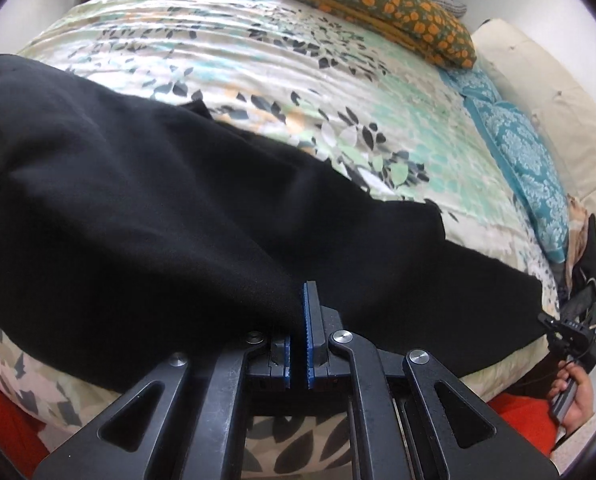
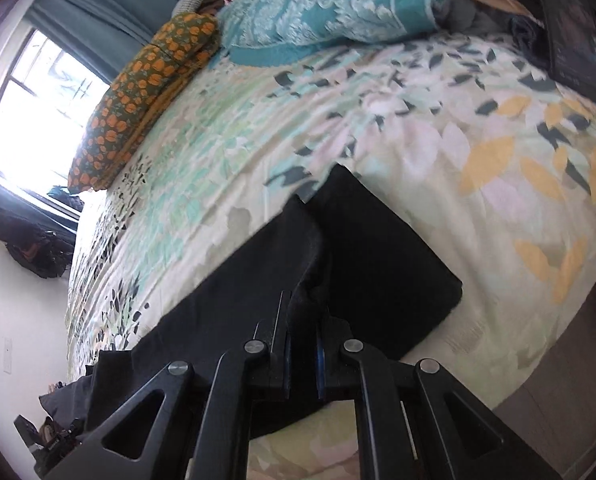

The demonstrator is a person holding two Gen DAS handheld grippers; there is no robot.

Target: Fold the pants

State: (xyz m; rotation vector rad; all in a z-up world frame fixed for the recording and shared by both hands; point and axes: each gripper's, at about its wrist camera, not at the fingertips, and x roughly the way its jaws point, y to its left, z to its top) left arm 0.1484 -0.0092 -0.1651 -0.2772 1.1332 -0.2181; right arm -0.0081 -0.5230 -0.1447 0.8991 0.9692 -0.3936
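Observation:
Black pants [image 1: 158, 208] lie stretched across the floral bedspread [image 1: 258, 72]. At their near edge my left gripper [image 1: 304, 316] is shut on the cloth, which drapes over its left finger; the blue-padded right finger [image 1: 310, 304] shows. At the far right the pants' other end runs to my right gripper [image 1: 566, 332], held by a hand [image 1: 574, 396]. In the right wrist view the pants [image 2: 378, 264] lie with one leg end flat on the bed. My right gripper [image 2: 302, 320] is shut on a bunched fold of the cloth.
An orange-flowered cushion [image 1: 370, 4], a teal patterned pillow [image 1: 526, 168] and a cream pillow [image 1: 558, 92] lie along the far side of the bed. A dark tablet [image 2: 574, 28] rests near the bed's corner. A window [image 2: 30, 92] and a dark bag on the floor [image 2: 30, 240] are at left.

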